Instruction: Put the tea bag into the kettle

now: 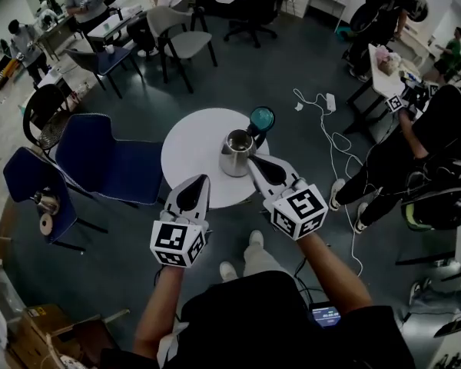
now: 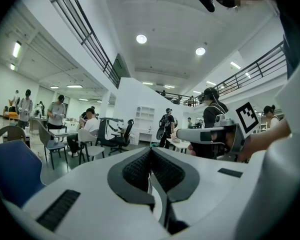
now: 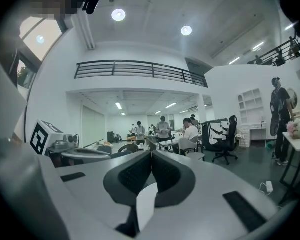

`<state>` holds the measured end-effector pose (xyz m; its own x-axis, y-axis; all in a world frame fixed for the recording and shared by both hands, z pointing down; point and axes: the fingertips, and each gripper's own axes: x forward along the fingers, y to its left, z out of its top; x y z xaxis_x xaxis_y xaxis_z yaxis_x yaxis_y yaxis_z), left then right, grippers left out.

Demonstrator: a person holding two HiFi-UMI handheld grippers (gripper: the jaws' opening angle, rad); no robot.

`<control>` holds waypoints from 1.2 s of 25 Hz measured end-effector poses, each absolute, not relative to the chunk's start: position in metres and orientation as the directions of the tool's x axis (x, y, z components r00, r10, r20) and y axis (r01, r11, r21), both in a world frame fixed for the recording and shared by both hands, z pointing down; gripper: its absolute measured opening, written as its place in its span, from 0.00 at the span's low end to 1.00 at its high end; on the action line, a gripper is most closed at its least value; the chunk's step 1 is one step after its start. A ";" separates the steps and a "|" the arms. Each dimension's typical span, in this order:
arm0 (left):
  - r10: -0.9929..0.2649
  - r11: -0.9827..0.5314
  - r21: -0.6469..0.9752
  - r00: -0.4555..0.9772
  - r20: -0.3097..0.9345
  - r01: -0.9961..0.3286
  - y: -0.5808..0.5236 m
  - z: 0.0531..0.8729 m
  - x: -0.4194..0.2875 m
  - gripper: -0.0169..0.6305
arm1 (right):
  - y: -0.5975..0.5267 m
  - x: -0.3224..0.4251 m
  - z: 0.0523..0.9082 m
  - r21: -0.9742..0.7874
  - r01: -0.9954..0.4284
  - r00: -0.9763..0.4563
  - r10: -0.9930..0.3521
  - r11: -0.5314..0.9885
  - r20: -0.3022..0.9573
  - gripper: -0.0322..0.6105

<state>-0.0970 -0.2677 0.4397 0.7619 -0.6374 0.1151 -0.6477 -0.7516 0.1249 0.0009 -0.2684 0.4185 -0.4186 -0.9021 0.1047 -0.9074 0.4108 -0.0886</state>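
Head view: the kettle [image 1: 237,154] stands mid-frame on the round counter [image 1: 186,156]; no tea bag shows in any view. The left claw [image 1: 200,181] and right claw [image 1: 257,164] are pressed together, empty. The right claw sits close enough that it might knock the kettle.

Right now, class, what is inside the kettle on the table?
The kettle stands open on the table. Its inside shows only as a dark, shiny hollow. Whether a tea bag lies in it cannot be told.
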 end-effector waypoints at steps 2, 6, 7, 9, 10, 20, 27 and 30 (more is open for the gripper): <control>-0.636 -0.754 0.127 0.764 0.108 -0.645 -0.263 0.437 -0.100 0.05 | -0.263 -0.003 0.419 -0.088 -0.909 -0.416 -0.903 0.408 0.106 0.08; -0.633 -0.756 0.128 0.767 0.102 -0.642 -0.259 0.435 -0.102 0.05 | -0.257 -0.008 0.421 -0.085 -0.909 -0.415 -0.903 0.407 0.111 0.08; -0.632 -0.758 0.124 0.768 0.102 -0.640 -0.258 0.435 -0.101 0.05 | -0.257 -0.008 0.421 -0.087 -0.909 -0.415 -0.903 0.408 0.111 0.08; -0.631 -0.761 0.113 0.769 0.102 -0.639 -0.257 0.435 -0.100 0.05 | -0.256 -0.007 0.421 -0.091 -0.909 -0.415 -0.904 0.407 0.105 0.08; -0.630 -0.763 0.110 0.770 0.101 -0.638 -0.256 0.434 -0.099 0.05 | -0.255 -0.006 0.421 -0.093 -0.909 -0.414 -0.904 0.406 0.103 0.08; -0.613 -0.780 0.108 0.787 0.063 -0.616 -0.237 0.420 -0.072 0.05 | -0.233 0.012 0.416 -0.101 -0.909 -0.413 -0.907 0.404 0.087 0.08; -0.612 -0.781 0.110 0.788 0.062 -0.615 -0.201 0.404 -0.054 0.05 | -0.199 0.033 0.406 -0.099 -0.912 -0.406 -0.908 0.397 0.099 0.08; -0.614 -0.781 0.102 0.787 0.057 -0.617 -0.185 0.398 -0.047 0.05 | -0.184 0.040 0.399 -0.096 -0.912 -0.408 -0.908 0.399 0.093 0.08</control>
<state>-0.0472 -0.1850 0.3982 0.7871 -0.6142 0.0575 -0.6166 -0.7806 0.1022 0.0396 -0.1844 0.3994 -0.4075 -0.9085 0.0927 -0.9118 0.3993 -0.0956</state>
